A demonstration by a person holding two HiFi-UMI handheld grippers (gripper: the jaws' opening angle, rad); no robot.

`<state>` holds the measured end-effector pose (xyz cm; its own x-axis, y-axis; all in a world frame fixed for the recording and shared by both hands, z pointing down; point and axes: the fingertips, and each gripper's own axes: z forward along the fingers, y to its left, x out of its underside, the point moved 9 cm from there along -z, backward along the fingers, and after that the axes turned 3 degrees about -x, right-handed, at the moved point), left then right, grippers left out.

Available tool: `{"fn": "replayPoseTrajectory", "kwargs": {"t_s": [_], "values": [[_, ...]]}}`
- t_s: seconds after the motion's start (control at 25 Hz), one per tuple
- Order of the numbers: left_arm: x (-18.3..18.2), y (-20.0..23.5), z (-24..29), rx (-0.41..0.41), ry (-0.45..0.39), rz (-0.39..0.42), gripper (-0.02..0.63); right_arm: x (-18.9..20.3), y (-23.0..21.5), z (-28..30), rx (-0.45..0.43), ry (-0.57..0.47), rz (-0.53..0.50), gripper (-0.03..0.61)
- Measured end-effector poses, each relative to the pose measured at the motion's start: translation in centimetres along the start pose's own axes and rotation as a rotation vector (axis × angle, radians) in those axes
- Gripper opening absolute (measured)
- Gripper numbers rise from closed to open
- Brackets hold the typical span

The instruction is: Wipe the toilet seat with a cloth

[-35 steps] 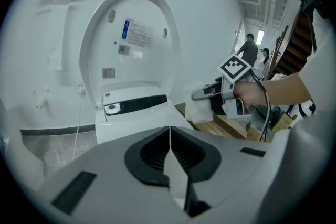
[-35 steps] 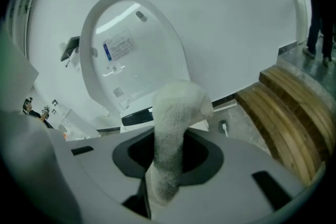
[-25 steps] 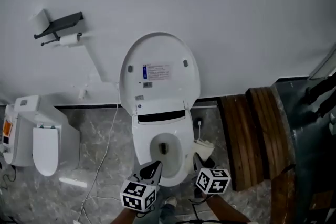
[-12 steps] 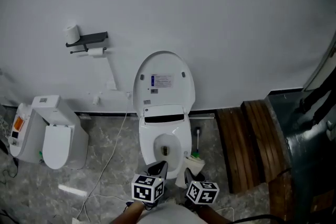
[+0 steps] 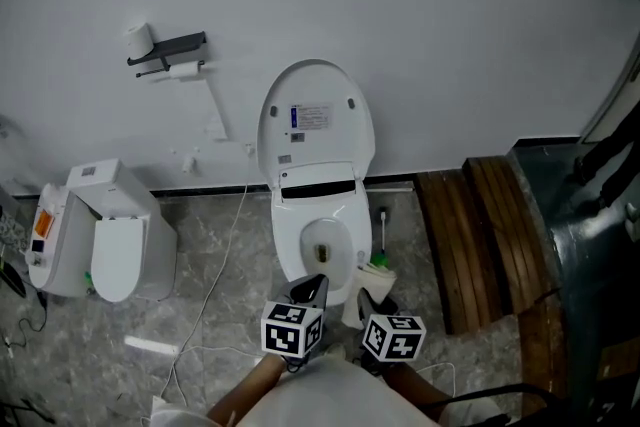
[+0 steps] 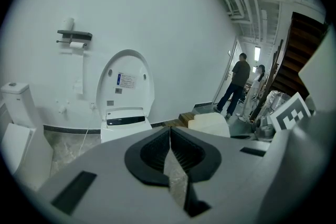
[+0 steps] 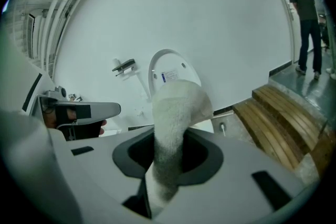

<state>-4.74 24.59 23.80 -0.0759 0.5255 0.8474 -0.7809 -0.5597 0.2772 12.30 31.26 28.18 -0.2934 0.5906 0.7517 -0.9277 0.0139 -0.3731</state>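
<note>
The white toilet (image 5: 318, 237) stands against the wall with its lid (image 5: 316, 110) raised, and the seat ring around the bowl is uncovered. My left gripper (image 5: 313, 286) hangs just short of the bowl's front edge, its jaws shut with nothing between them (image 6: 169, 131). Just to its right, my right gripper (image 5: 368, 295) is shut on a cream cloth (image 7: 176, 107) that stands up out of the jaws and droops forward. The same cloth (image 6: 209, 124) shows in the left gripper view. Neither gripper touches the toilet.
A second white toilet unit (image 5: 100, 245) stands at the left. A paper holder (image 5: 165, 50) is on the wall, and a cable (image 5: 228, 250) trails across the floor. A toilet brush (image 5: 382, 233) and wooden steps (image 5: 480, 245) are at the right. Two people (image 6: 242, 84) stand far off.
Both grippers have drawn back from the toilet and risen slightly. The toilet looks smaller and farther. The cloth stays in the right gripper.
</note>
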Motion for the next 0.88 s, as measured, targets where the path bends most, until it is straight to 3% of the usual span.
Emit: {"fn": "replayPoseTrajectory", "kwargs": {"t_s": [0.88], "values": [[-0.3, 3.8, -0.9, -0.063, -0.026, -0.047, 0.018, -0.8, 2.7, 2.6, -0.024, 0.045, -0.057, 0.100]]}}
